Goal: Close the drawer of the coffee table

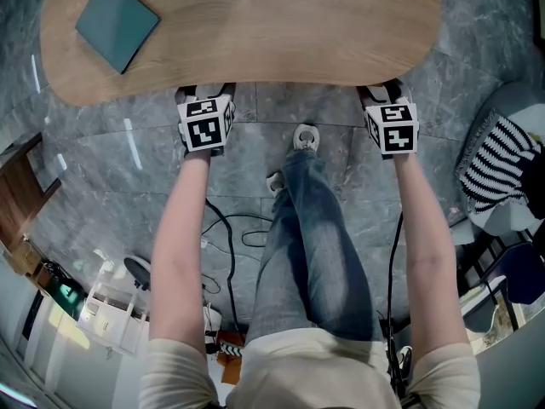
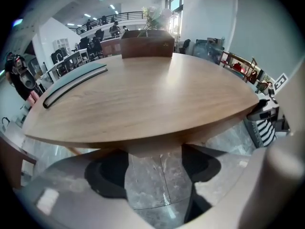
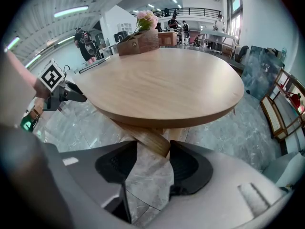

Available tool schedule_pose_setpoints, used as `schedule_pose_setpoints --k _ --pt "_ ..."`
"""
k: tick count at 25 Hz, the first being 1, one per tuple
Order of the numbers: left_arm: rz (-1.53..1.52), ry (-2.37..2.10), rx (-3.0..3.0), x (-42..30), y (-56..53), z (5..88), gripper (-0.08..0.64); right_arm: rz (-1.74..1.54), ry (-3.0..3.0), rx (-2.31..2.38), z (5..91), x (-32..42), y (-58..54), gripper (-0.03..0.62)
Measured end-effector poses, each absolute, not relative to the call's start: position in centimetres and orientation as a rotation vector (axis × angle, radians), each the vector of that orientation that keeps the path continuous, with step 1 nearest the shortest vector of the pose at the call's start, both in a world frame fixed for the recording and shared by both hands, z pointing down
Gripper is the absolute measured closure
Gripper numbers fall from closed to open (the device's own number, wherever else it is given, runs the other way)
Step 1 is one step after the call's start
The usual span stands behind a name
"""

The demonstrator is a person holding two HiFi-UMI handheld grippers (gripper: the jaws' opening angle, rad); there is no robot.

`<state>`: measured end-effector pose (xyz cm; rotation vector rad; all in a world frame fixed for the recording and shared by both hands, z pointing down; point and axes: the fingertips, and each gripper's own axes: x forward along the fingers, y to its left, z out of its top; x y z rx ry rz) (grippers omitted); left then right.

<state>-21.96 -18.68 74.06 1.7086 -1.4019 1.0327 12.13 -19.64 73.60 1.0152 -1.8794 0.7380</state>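
One teal flat pad [image 1: 117, 24], lying on the far left part of the desk [image 1: 281, 24], well apart from both grippers.

One desk, light wood with a rounded top, spanning the far half of the head view above a grey marble floor [image 1: 477, 66]. Its drawer cannot be made out in any view.

One wooden box [image 2: 147, 44] with flowers, at the far edge of the desk top.

One left gripper [image 1: 205, 92], held at the near edge of the desk, left of centre, its tips tucked under the rim. In the left gripper view its dark fingers [image 2: 107, 178] stand apart. Nothing is held between them. Floor and the wooden underside of the desk show through the gap.

One black cable [image 1: 223, 228], trailing on the floor near the left forearm.

One leg in blue jeans [image 1: 306, 245], between the two arms, its pale shoe [image 1: 305, 136] on the floor just short of the desk edge.

One right gripper [image 1: 385, 92], at the near edge of the desk, right of centre, tips likewise under the rim. In the right gripper view its fingers [image 3: 190, 168] are spread and grip nothing. A slanted wooden leg [image 3: 147, 140] of the desk shows at the far end of the gap.

One black-and-white striped cushion [image 1: 498, 173], on the floor at the far right, well apart from the desk.
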Motion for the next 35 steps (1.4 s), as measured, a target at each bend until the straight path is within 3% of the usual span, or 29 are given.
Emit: schedule_pose_setpoints --k 11,17,21,27,35 --pt "0.970 -1.479 1.681 -22.1 -18.3 73.7 0.209 0.804 -1.866 1.093 73.5 12.6 -19.3 0.376" --pt "0.856 -1.517 1.679 -21.6 -16.6 72.4 0.250 0.786 -1.869 1.150 72.5 13.2 -17.9 0.415" --pt "0.766 -1.544 1.672 -20.9 -15.4 71.3 0.346 0.797 -1.897 1.178 71.4 13.1 -16.8 0.492" --pt "0.668 -1.559 1.672 -19.9 -13.9 69.5 0.465 0.797 -1.941 1.215 69.4 12.1 -15.5 0.536" --pt "0.601 -1.558 1.710 -18.9 -11.9 66.7 0.554 0.814 -2.000 1.271 66.2 10.1 -13.1 0.592"
